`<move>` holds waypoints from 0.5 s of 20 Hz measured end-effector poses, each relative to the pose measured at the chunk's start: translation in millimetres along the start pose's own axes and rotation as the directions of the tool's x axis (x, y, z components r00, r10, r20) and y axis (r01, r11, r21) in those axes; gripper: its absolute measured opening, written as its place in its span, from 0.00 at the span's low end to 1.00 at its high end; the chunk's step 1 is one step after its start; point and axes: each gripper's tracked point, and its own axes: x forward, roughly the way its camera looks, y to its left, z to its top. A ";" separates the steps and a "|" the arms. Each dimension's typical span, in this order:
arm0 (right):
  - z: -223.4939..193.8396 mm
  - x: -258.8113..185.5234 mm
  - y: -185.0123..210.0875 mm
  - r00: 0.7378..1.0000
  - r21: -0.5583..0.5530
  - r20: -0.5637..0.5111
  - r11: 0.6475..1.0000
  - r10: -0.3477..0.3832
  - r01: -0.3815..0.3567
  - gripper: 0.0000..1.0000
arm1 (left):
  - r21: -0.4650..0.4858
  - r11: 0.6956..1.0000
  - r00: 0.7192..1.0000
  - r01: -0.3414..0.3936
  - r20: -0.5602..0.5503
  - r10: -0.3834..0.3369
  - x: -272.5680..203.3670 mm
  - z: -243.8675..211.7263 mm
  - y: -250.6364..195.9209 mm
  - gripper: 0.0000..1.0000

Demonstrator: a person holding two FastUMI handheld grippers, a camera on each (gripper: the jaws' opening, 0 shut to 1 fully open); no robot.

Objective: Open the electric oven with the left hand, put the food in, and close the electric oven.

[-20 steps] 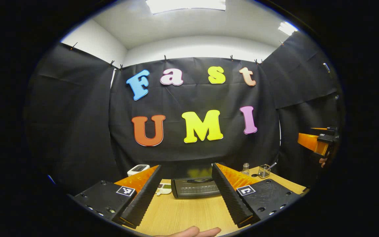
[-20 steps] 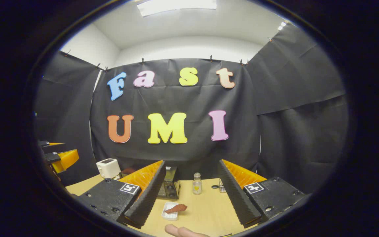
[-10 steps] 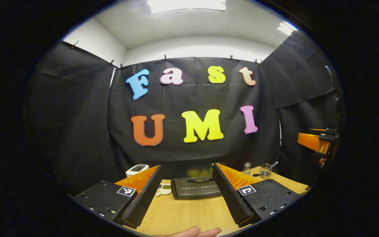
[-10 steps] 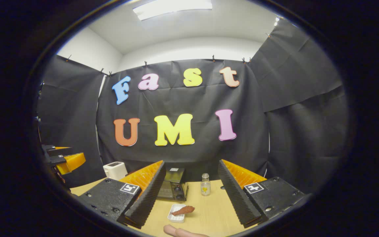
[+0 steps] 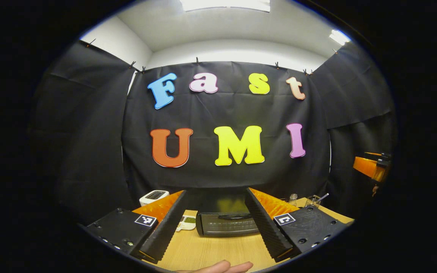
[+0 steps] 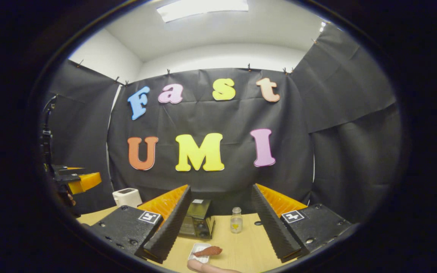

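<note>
In the left gripper view the left gripper (image 5: 214, 223) is held above the tabletop (image 5: 211, 252) with its fingers spread wide and nothing between them. Straight ahead, framed by the gap, the electric oven (image 5: 226, 222) faces the camera with its door closed, a dark front with a bar handle across the top. Beside it to the left lie a small white device with a green patch (image 5: 186, 223) and, farther back, a white toaster (image 5: 154, 196); a wire basket with a utensil (image 5: 313, 201) stands off to the right.

In the right gripper view the right gripper (image 6: 218, 227) is likewise released, fingers wide apart. This view sees the oven (image 6: 196, 219) from an angle, turned so that its control side with knobs shows. It also gives what the other lacks: the food (image 6: 208, 251), a reddish-brown piece lying across a small white tray (image 6: 199, 257) on the tabletop, in front of the oven and apart from it, and a small glass bottle (image 6: 236, 220) just right of the oven.
</note>
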 end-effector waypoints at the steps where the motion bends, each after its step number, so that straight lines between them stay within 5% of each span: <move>1: 1.4 5.0 -1.8 1.000 -0.004 0.003 1.000 0.005 -0.005 1.00 | -0.007 1.000 1.000 0.007 -0.009 -0.007 13.2 -3.2 -2.6 0.96; 10: -1.7 20.5 -34.1 0.999 -0.032 0.031 0.999 -0.024 0.025 1.00 | -0.019 0.998 0.969 0.059 -0.240 -0.062 122.2 -89.9 -31.5 0.96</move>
